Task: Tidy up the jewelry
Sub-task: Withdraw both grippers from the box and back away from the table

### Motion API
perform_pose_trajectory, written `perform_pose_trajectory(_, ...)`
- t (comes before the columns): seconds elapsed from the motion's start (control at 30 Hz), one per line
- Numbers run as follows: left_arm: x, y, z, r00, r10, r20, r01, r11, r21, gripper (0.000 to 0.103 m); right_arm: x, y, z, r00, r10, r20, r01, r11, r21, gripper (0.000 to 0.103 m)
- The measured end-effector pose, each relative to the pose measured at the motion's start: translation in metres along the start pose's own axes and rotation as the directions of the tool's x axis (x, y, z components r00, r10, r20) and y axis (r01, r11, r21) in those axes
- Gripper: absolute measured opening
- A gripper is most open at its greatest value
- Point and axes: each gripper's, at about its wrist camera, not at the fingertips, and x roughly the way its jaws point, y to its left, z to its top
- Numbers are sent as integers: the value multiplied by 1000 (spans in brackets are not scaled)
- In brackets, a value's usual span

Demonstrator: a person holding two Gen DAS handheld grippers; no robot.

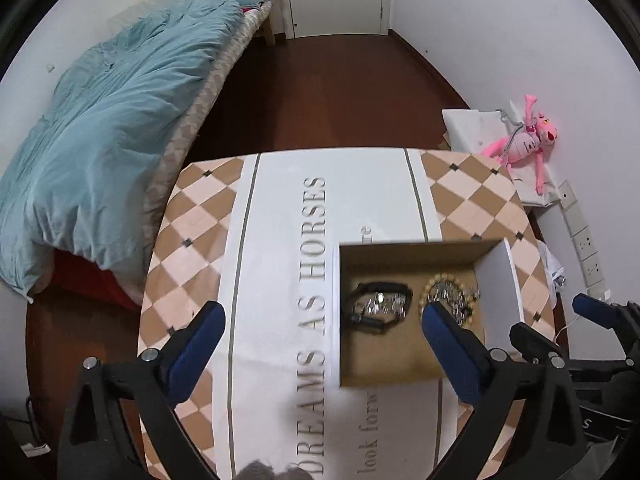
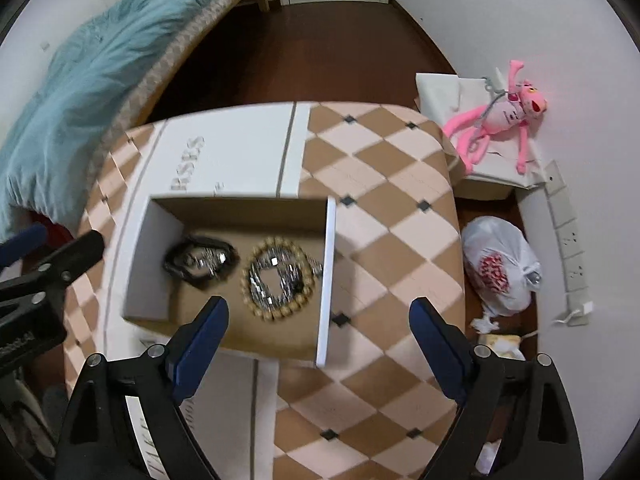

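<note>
- An open cardboard box [image 2: 280, 336] with white outer walls sits on the table [image 2: 384, 208], which wears a tan-and-cream diamond cloth with a white printed strip down the middle.
- Inside the box, on its brown floor, lie two heaps of jewelry, close side by side, neither touching my claws.
- Toward 9 o'clock in the box, seen from my right wrist, is a black band [image 2: 188, 270] looped around a silvery metal link piece [image 2: 208, 259].
- Toward 3 o'clock from it is a ring of pale wooden beads [image 2: 276, 314], a bracelet, with glittering silver chain [image 2: 262, 284] coiled inside the ring; a bit of chain trails toward the box's white wall at 3 o'clock.
- From my left wrist the same two heaps show, the beads partly hidden behind one blue finger pad [image 1: 448, 332].
- My left claw [image 1: 320, 330] is spread wide and released, holding nothing; one finger hangs above the box, the other above the white strip.
- My right claw [image 2: 320, 320] is likewise spread wide and empty, hovering at the box's 6 o'clock edge, with the box's near right corner between its fingers.
- Whether either fingertip touches the cardboard I cannot tell.
</note>
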Motion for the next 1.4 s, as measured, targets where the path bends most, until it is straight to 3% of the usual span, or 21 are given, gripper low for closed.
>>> perform_pose_trajectory(0.17,-12,2,-19,1000,-2,-1,2,1000,-24,101,-10,2,-20,999,-38,18,38,999,6,96)
perform_pose_trajectory(0.4,-63,1,-37,996,-18,93,21,999,-34,101,-56,5,-47,991,-82,103,80,997,23,97)
perform_pose_trajectory(0.87,-188,5,-70,953,11,301,3,999,-45,101,-200,9,-102,932,-123,341,107,992,64,97)
perform_pose_trajectory(1.27,-247,6,-95,938,-5,346,16,999,-31,101,-289,16,-143,878,-144,457,127,990,68,103)
perform_pose_trajectory(1.4,-252,9,-99,943,-18,333,33,999,-40,101,-298,17,-151,881,-136,454,119,991,67,103)
